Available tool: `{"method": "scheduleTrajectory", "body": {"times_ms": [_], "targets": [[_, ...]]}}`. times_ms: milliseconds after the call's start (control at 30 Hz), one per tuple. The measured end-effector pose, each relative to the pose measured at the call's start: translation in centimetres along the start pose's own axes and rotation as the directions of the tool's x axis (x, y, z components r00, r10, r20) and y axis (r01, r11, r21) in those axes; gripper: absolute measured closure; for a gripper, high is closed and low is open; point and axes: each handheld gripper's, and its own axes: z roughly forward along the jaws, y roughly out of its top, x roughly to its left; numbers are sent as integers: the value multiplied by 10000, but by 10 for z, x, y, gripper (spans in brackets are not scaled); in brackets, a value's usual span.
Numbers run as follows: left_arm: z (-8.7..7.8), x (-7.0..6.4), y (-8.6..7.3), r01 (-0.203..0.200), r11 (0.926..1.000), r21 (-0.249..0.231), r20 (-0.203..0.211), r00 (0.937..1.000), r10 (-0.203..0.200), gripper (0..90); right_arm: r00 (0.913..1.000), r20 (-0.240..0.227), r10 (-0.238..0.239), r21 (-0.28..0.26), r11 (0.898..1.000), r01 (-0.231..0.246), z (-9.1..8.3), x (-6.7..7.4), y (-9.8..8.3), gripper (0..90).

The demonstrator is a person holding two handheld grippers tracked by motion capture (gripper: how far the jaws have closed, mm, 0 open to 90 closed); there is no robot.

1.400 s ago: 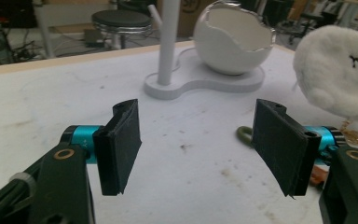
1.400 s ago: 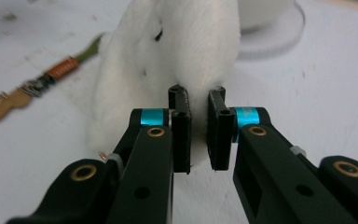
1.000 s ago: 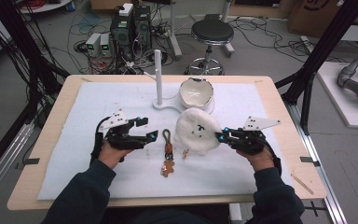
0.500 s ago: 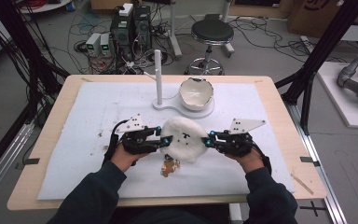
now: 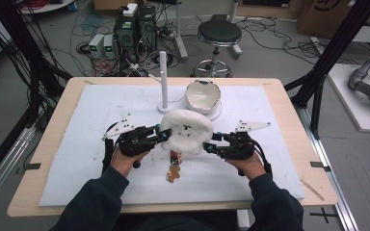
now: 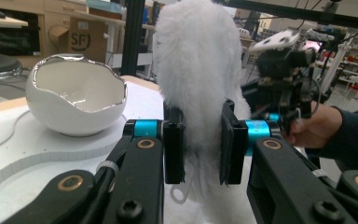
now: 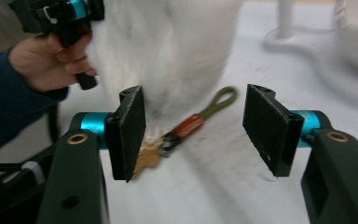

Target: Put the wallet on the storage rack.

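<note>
A white fluffy plush (image 5: 187, 131) hangs above the table's middle, and my left gripper (image 5: 162, 137) is shut on its left edge. The jaws have just been closing, and the pads squeeze the fur (image 6: 198, 70) between them in the left gripper view, my left gripper (image 6: 200, 140). My right gripper (image 5: 211, 147) stands at the plush's right edge; its jaws have just been opening and no longer press the fur. My right gripper (image 7: 196, 126) looks down at a keychain (image 7: 182, 128) with a green loop. That keychain (image 5: 174, 166) lies on the white mat below the plush.
A white egg-shaped bowl (image 5: 202, 95) with a cracked silver rim stands on a white base behind the plush, next to an upright white post (image 5: 163, 72). The bowl (image 6: 77, 100) is close on the left in the left gripper view. The white mat (image 5: 77, 144) covers the wooden table.
The right gripper carried the plush leftward, the left gripper came in and shut on it, and the right jaws opened and let go. The plush now hangs over the keychain.
</note>
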Motion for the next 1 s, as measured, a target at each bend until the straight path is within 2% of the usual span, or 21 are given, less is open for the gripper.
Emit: {"method": "scheduleTrajectory", "body": {"times_ms": [33,67,133,167,200,233,267,300,333,367,467,567,667,733,767,800,867,933,967,1000], "targets": [[1,-1,-1,-45,10000,76,14,10000,45,749,9993,-308,198,143,9997,-194,6,1,-1,464],[2,-1,-2,-111,9997,226,1,9999,111,749,9993,-308,198,143,9997,-194,6,1,-1,464],[5,-2,-5,-260,9976,642,-123,9996,269,747,9990,-450,11,-49,10000,-13,6,2,0,619],[7,-2,-7,-325,9942,1023,-185,9992,346,746,9997,-246,92,-465,9989,-103,1,3,2,704],[7,-2,-7,-325,9942,1023,-185,9992,346,744,9997,-246,92,-465,9989,-103,1,3,2,704],[12,-4,-10,-270,9894,1424,-33,9996,277,743,9991,-218,371,-1173,9923,-394,-6,2,4,738],[12,-4,-10,-270,9894,1424,-33,9996,277,741,9991,-218,371,-1173,9923,-394,-6,2,4,738],[14,-5,-12,-313,9864,1611,-18,9995,320,739,9996,69,273,-1611,9866,-258,-11,4,7,751],[16,-6,-13,-378,9832,1784,17,9993,381,739,9996,69,273,-1611,9866,-258,-11,4,7,751],[17,-7,-14,-410,9798,1957,26,9991,413,736,9995,259,152,-1720,9850,-105,-12,5,8,758],[19,-7,-16,-526,9754,2140,-51,9985,549,717,9981,607,-131,-1739,9845,235,-14,7,9,764],[18,-7,-15,-503,9767,2089,-148,9984,546,718,9981,576,-195,-1897,9814,301,-14,9,10,762],[19,-7,-16,-502,9747,2177,-172,9983,552,722,9990,436,106,-2152,9766,-10,-12,10,11,757],[19,-6,-16,-486,9743,2200,-198,9983,543,717,9988,489,81,-2170,9762,27,-11,10,12,759],[18,-6,-16,-495,9738,2219,-301,9979,576,655,9980,629,-67,-2145,9765,201,-11,11,13,764],[18,-5,-15,-432,9733,2256,-479,9973,553,655,9980,629,-67,-2145,9765,201,-11,11,13,764],[15,-1,-14,-319,9716,2345,-871,9948,537,579,9958,884,-235,-2171,9752,423,-14,12,15,770],[7,6,-12,-97,9755,2198,-1356,9899,404,502,9916,1246,-342,-2222,9731,615,-21,11,19,774],[2,10,-10,-26,9790,2039,-1604,9864,361,464,9825,1782,-535,-2153,9722,920,-29,9,23,775],[-3,14,-9,55,9807,1957,-1858,9821,316,464,9825,1782,-535,-2153,9722,920,-29,9,23,775]]}}
